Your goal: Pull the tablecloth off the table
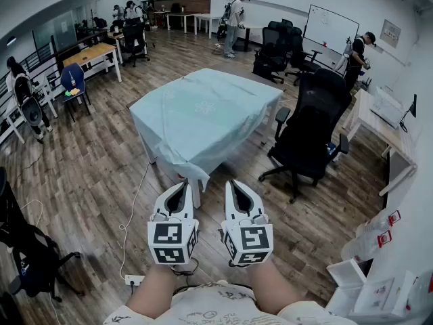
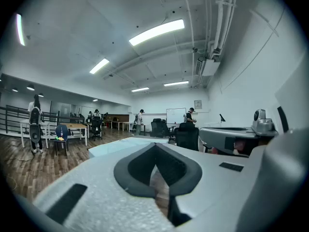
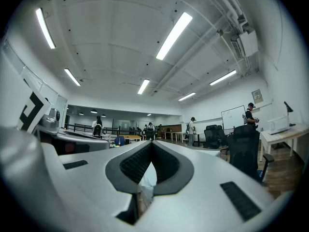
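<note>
1. Wood floor point(image 1: 88, 175): open office, several ppl well apart from the desk. None in the pull path, as far as I can tell.
2. Cloth point(image 1: 203, 114): pale blue-green, lies flat over the whole desk point(image 1: 197, 193) and hangs at the near corner. Not yet touched, so the task hasn't started.
3. Chair point(image 1: 311, 127): black, just beside the desk's right side. Risk: a pull toward that side could catch the cloth on the armrest.
4. Left tool point(image 1: 180, 184) and right tool point(image 1: 234, 184): side by side, level, aimed at the near corner, short of the cloth. Both have jaws pressed together w/ nothing between, as the left tool view point(image 2: 155, 146) and right tool view point(image 3: 152, 144) show. Risk: unless they open first, they'd only nudge the hem. A thin pinch may slip mid-pull.
5. Cable point(image 1: 132, 208) and power strip point(image 1: 134, 279): on the floor, left of the person. Risk: stepping back w/ the cloth could mean a trip or a snag.
6. Writing: none legible. Whiteboard point(image 1: 331, 27) looks blank; tool cubes carry only square b/w markers; red tags at far right are too small to read.
</note>
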Demonstrator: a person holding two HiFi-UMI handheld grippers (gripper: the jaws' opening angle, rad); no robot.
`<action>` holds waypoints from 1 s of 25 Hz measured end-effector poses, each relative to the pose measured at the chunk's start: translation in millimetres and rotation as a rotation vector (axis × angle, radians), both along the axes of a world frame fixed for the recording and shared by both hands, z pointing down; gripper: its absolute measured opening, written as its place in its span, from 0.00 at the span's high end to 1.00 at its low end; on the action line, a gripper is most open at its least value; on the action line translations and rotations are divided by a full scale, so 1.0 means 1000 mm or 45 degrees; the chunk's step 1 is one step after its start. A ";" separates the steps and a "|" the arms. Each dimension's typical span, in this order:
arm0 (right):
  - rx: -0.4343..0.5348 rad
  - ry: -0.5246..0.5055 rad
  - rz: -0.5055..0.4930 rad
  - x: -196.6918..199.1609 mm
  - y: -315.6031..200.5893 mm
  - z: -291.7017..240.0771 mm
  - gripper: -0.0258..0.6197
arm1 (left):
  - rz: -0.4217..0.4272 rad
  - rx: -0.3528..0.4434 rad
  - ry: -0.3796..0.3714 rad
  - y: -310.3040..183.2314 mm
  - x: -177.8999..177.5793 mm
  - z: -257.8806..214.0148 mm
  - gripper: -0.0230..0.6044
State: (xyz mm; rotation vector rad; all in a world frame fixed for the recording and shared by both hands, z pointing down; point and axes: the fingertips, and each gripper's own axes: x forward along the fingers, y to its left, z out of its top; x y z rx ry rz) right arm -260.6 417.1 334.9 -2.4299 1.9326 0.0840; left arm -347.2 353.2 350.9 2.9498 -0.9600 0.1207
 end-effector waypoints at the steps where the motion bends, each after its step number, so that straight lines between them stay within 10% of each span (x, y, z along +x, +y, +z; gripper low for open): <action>1: 0.005 -0.002 -0.009 0.004 0.001 0.000 0.94 | -0.001 -0.001 0.002 0.001 0.005 0.000 0.95; 25: -0.027 -0.055 -0.085 0.086 -0.022 0.030 0.94 | -0.084 -0.044 -0.003 -0.018 0.080 0.029 0.95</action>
